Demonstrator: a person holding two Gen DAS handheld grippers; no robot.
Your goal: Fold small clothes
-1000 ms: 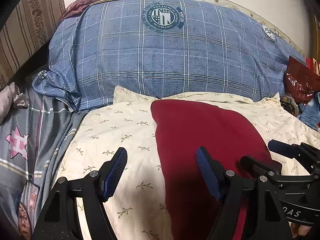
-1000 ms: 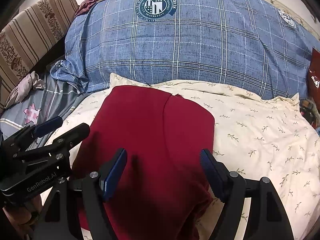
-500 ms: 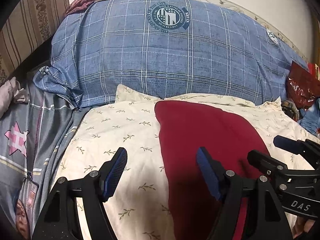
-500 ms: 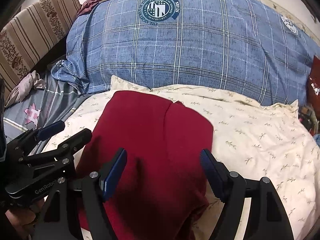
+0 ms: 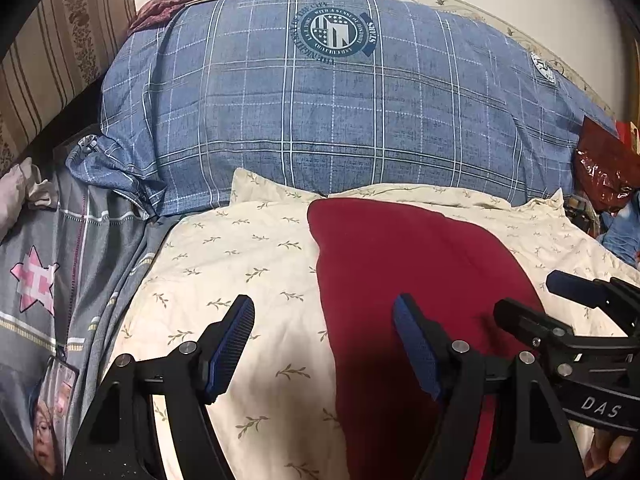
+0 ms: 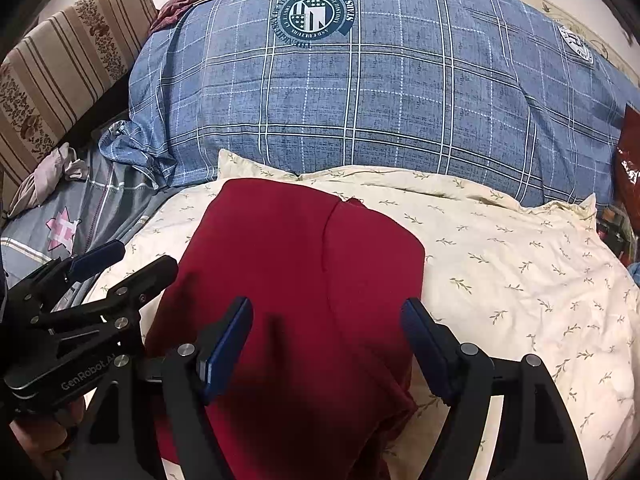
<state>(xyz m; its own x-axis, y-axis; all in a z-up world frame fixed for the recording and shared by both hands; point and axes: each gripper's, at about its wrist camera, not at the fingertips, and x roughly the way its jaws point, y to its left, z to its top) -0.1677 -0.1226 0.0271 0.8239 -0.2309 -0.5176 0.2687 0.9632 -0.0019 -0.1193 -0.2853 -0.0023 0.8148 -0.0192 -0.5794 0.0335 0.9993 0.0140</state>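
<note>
Nearest, the left gripper and right gripper are both hovering spread wide and gripping nothing, the garment lying under the right one and reaching only the left one's right finger. Ahead of both, the garment is lying flat on the cream pillow as a doubled rectangle with a visible overlap seam, suggesting one fold is done and further folds are remaining. Beyond, a blue plaid pillow is bounding the work area.

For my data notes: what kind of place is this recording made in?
Probably a bedroom, on a bed: a big blue plaid pillow, a cream leaf-print quilt under the red garment, and a striped headboard cushion.
</note>
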